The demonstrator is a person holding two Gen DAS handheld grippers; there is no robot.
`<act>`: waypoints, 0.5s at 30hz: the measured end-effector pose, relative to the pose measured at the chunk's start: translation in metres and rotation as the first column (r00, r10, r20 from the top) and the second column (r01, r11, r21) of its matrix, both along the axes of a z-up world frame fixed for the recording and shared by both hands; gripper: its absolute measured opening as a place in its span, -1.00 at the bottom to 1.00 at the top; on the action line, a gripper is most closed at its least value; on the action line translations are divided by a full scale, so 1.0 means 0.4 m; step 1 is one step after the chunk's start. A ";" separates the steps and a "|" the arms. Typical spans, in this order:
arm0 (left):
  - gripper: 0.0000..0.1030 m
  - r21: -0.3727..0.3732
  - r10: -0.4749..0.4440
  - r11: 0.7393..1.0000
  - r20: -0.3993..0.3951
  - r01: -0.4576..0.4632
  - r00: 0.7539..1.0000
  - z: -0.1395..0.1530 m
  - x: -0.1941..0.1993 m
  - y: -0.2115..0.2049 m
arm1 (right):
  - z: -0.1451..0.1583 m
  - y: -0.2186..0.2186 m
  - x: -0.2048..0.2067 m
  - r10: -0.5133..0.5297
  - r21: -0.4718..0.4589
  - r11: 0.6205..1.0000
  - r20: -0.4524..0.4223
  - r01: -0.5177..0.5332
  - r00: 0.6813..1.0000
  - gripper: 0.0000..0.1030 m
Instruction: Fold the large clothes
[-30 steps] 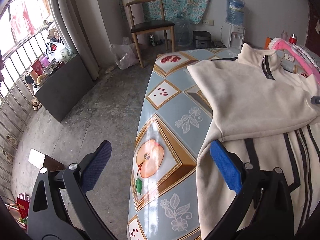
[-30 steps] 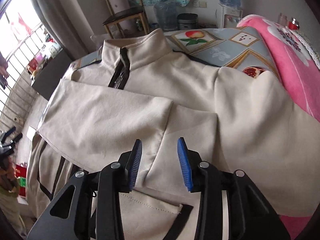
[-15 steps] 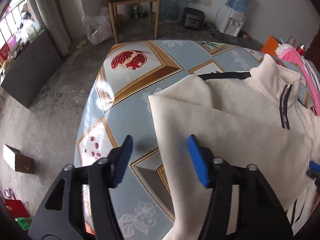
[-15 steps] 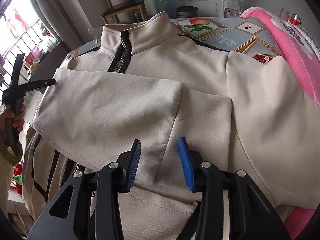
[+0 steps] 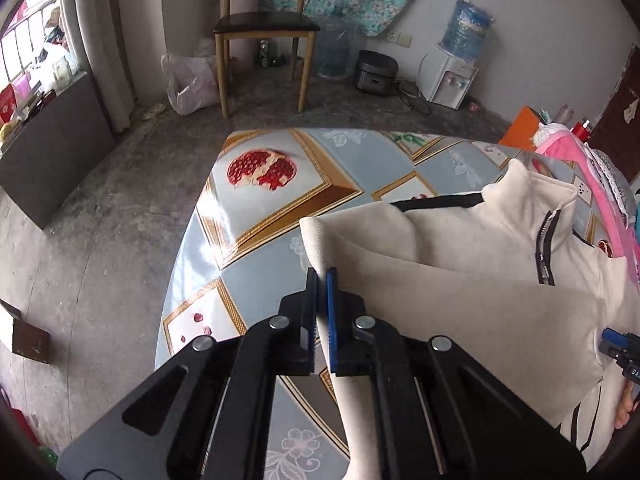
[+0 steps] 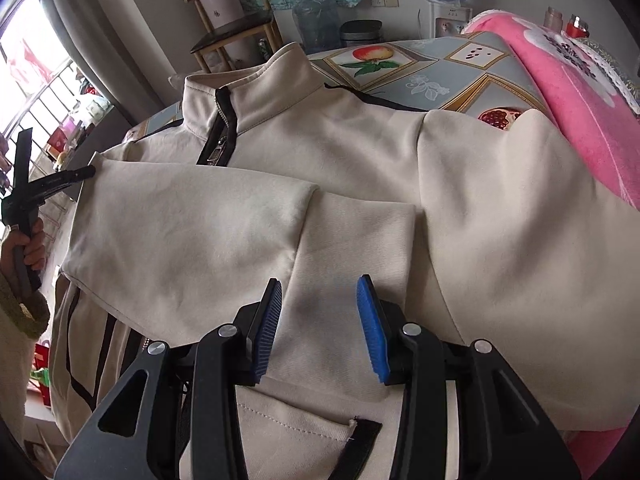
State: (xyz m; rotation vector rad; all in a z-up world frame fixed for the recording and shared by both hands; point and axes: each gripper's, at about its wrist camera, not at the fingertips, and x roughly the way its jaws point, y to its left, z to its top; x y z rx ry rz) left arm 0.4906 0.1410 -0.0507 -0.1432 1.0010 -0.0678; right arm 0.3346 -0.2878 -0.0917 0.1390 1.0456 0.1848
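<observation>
A cream zip-collar jacket (image 5: 480, 304) with black stripes lies face up on the table, both sleeves folded across its chest (image 6: 224, 232). My left gripper (image 5: 321, 274) is shut on the jacket's folded left edge near the shoulder. In the right wrist view the same gripper (image 6: 86, 172) touches that corner, held by a hand. My right gripper (image 6: 320, 300) hovers open just over the overlapping sleeve ends, with nothing pinched between its blue pads (image 6: 372, 328). Its tip shows at the right edge of the left wrist view (image 5: 614, 340).
The table wears a blue-and-gold fruit-pattern cloth (image 5: 260, 208). A pink blanket (image 6: 560, 100) lies along the jacket's right side. Beyond the table are a wooden chair (image 5: 264, 28), a rice cooker (image 5: 376, 74), a water dispenser (image 5: 452, 76) and bare concrete floor (image 5: 100, 220).
My left gripper swung from the table's near edge over to the jacket's folded left edge and closed on the fabric. The right gripper stayed over the sleeve ends.
</observation>
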 end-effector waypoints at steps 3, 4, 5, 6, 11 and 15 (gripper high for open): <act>-0.91 0.025 0.008 1.000 -0.041 -0.007 0.999 -0.042 0.006 -0.003 | 0.004 -0.007 0.006 -0.010 -0.010 1.000 0.003 0.010 1.000 -0.25; -0.88 0.033 0.012 0.999 -0.043 -0.011 0.999 -0.046 0.007 -0.004 | 0.010 -0.005 0.009 -0.009 -0.013 1.000 0.007 0.010 1.000 -0.25; -0.83 0.035 0.021 0.999 -0.040 -0.020 0.999 -0.045 0.006 0.000 | 0.017 -0.001 0.012 -0.004 -0.017 1.000 0.015 0.004 1.000 -0.25; -0.79 0.037 0.029 0.999 -0.043 -0.027 0.999 -0.042 0.006 0.001 | 0.025 0.006 0.016 0.008 -0.021 1.000 0.024 -0.008 1.000 -0.25; -0.56 0.107 0.030 0.994 -0.019 -0.028 0.999 0.004 -0.038 0.004 | 0.008 0.057 0.040 0.069 -0.080 0.994 0.014 -0.068 0.997 -0.25; -0.35 0.199 -0.060 0.978 -0.035 0.066 0.998 0.024 -0.122 -0.026 | -0.010 0.065 0.043 0.057 -0.133 0.990 0.006 -0.055 0.998 -0.25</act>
